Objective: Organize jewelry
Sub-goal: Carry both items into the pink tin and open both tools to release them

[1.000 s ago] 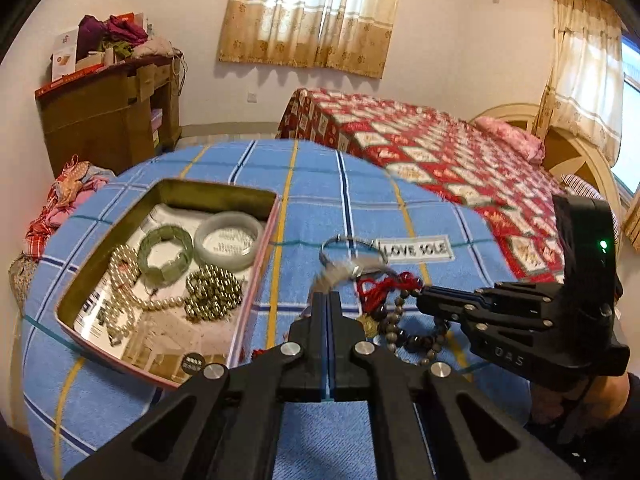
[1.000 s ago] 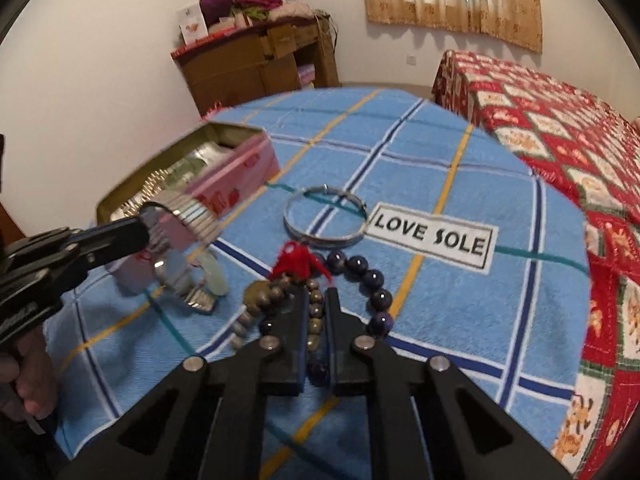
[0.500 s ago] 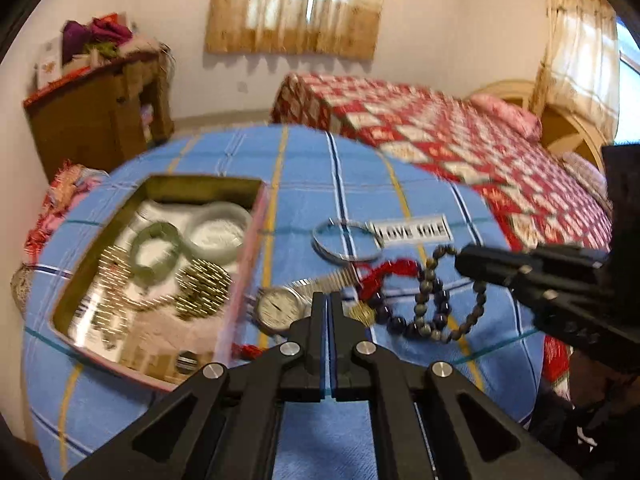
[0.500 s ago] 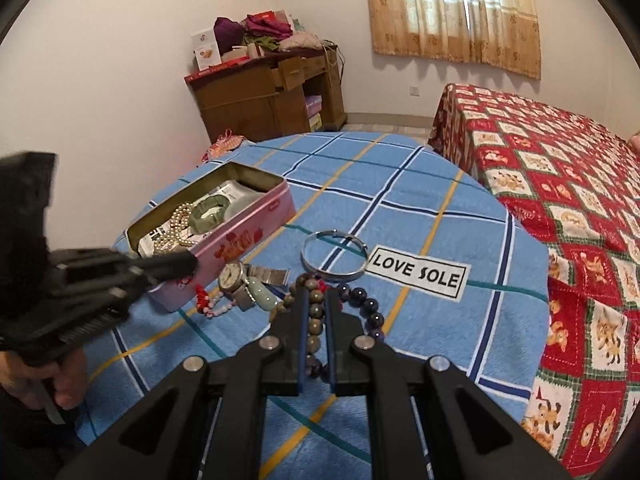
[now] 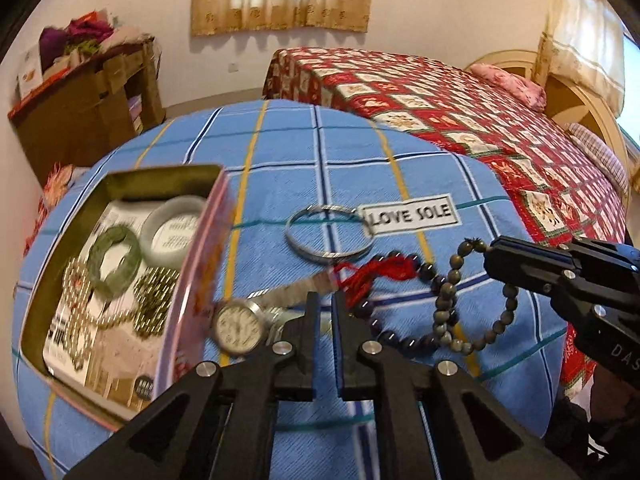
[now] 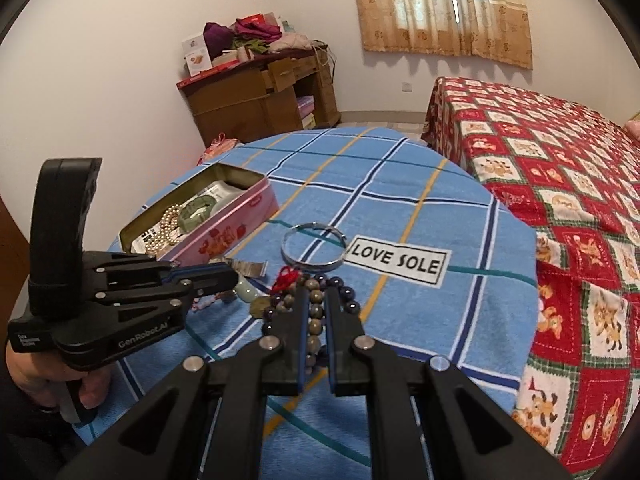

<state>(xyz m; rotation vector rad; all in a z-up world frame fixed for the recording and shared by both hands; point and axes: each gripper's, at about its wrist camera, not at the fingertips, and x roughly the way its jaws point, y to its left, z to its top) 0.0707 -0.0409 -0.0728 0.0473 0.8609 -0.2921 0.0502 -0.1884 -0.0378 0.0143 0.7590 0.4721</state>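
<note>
An open pink tin [image 5: 192, 280] holds pearl, green and pale bangles. A silver watch [image 5: 237, 328] lies on the blue cloth beside the tin wall. Just right of it my left gripper [image 5: 325, 300] has its jaws opening, with only cloth in the gap. A silver bangle [image 5: 328, 258] and a dark bead bracelet with a red tassel [image 5: 376, 270] lie beyond. My right gripper [image 6: 316, 294] is shut on an olive bead bracelet [image 5: 476, 320], which hangs from its tips [image 5: 490, 256] over the dark beads. The left gripper [image 6: 234, 276] is low beside the tin [image 6: 224, 232].
The round table wears a blue checked cloth with a "LOVE SOLE" label [image 6: 396, 260]. A bed with a red patterned quilt [image 6: 560, 184] stands close on the right. A wooden cabinet [image 6: 256, 100] piled with clothes is against the far wall. A hand [image 6: 86, 392] holds the left gripper's handle.
The left gripper carried the watch toward the tin and lower, then its jaws parted and the watch now lies on the cloth. The right gripper rose, lifting the olive bead bracelet.
</note>
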